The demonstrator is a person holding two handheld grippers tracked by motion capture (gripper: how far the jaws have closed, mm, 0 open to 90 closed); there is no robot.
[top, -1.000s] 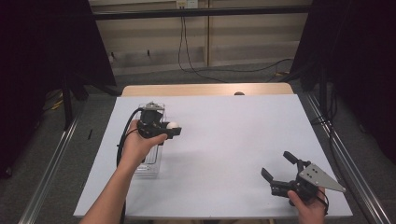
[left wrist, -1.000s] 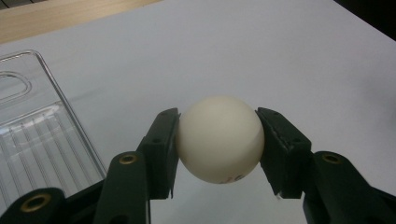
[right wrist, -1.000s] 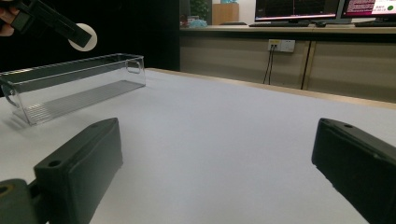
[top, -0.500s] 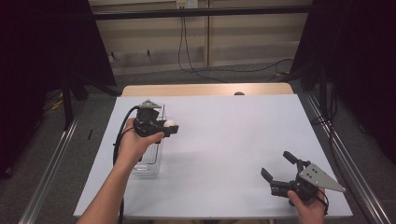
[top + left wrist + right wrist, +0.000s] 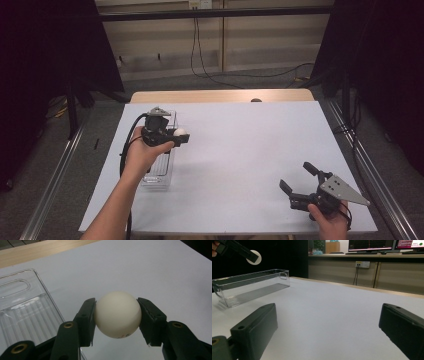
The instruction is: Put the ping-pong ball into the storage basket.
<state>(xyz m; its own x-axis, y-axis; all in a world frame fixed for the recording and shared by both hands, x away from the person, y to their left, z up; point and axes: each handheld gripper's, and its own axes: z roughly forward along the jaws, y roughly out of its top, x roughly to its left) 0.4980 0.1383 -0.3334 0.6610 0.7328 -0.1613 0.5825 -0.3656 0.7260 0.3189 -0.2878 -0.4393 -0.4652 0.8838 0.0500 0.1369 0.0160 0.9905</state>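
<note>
White ball (image 5: 117,314): pinched btwn jaws of left gripper (image 5: 172,137), held aloft just at 3 o'clock of clear tray (image 5: 159,175), prob. for dropping in; right gripper (image 5: 298,181): jaws wide, empty, idle near table (image 5: 240,145) edge at 5 o'clock

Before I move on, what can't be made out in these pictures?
- Red print on the white ball: left gripper view, too small and curving under the ball.
- Near half of the clear bin: high view, covered by the left tool and hand.
- Monitor text: right gripper view, too small, cut by the top edge.
</note>
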